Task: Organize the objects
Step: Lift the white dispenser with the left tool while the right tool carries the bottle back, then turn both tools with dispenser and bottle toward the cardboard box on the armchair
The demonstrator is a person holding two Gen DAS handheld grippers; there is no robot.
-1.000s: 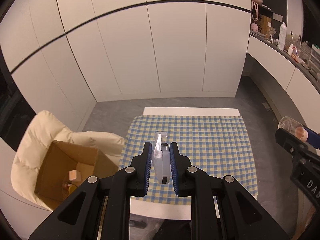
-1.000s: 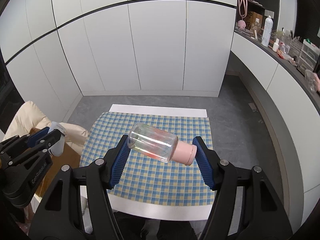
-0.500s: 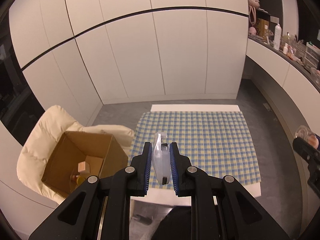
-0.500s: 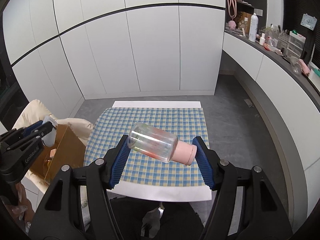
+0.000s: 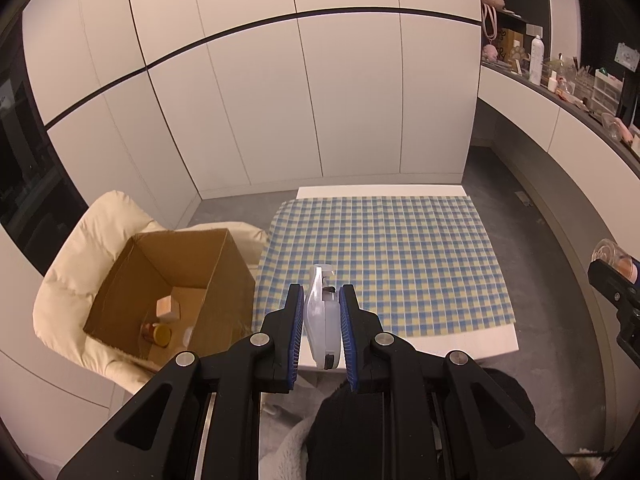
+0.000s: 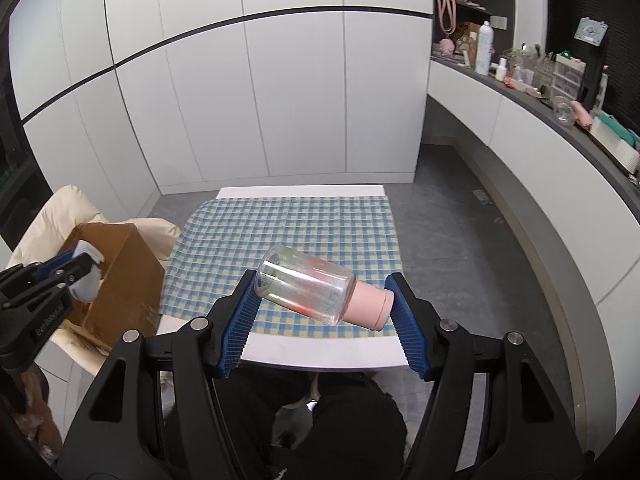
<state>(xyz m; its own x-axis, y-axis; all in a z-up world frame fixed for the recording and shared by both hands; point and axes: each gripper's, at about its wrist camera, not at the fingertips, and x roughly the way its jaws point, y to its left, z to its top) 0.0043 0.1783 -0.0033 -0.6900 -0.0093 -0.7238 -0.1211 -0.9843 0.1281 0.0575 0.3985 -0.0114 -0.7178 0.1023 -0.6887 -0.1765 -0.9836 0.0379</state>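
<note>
Cardboard box contents only in left view, left jaws pinching spray bottle, right jaws pinching jar

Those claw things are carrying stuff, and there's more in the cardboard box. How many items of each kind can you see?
Clear bottle with pink cap: 1
Small translucent white container: 1
Wooden block in box: 1
Yellow-lidded jar in box: 1
Total: 4; the box wall may hide more.

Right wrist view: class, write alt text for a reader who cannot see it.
The right gripper clamps a clear plastic bottle with a pink cap sideways above a blue-and-yellow checked tablecloth. At left, an open brown cardboard box sits on a cream cushion.
</note>
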